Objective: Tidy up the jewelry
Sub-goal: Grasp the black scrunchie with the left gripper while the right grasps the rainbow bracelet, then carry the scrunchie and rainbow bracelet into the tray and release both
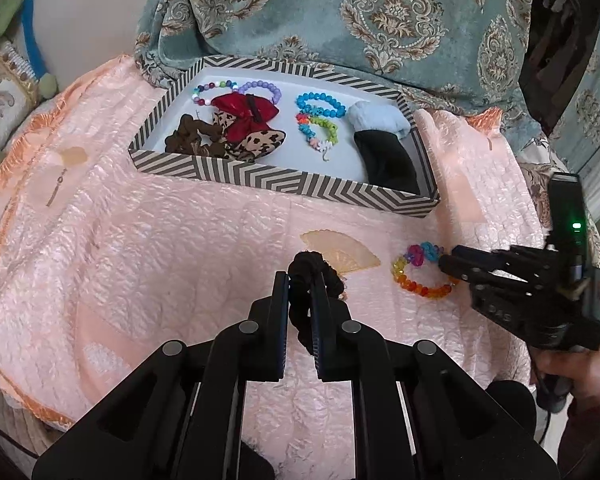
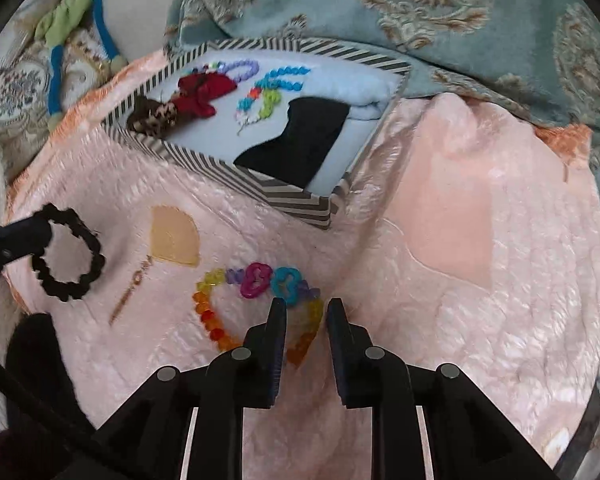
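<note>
- Left wrist view: left gripper (image 1: 299,280) clenched on a black hair tie (image 1: 314,280), a soft, light, springy loop, lifted clear of the pink quilt (image 1: 140,240) on the near side of the striped box (image 1: 284,184). Best pinched across its band.
- Left wrist view: box holds bead bracelets, a red bow (image 1: 246,114) and dark cloth.
- Right wrist view: right gripper (image 2: 306,308) straddles the rainbow bead bracelet (image 2: 256,304), nearer than the box; jaws apart, not gripping. Beads look hard, glossy and slippery; take the strand crosswise.

Both grippers matte black plastic: left gripper (image 1: 300,284) shows round silver pivot pins; right gripper (image 1: 446,266) carries a green light; dark red sleeve (image 1: 596,412)
</note>
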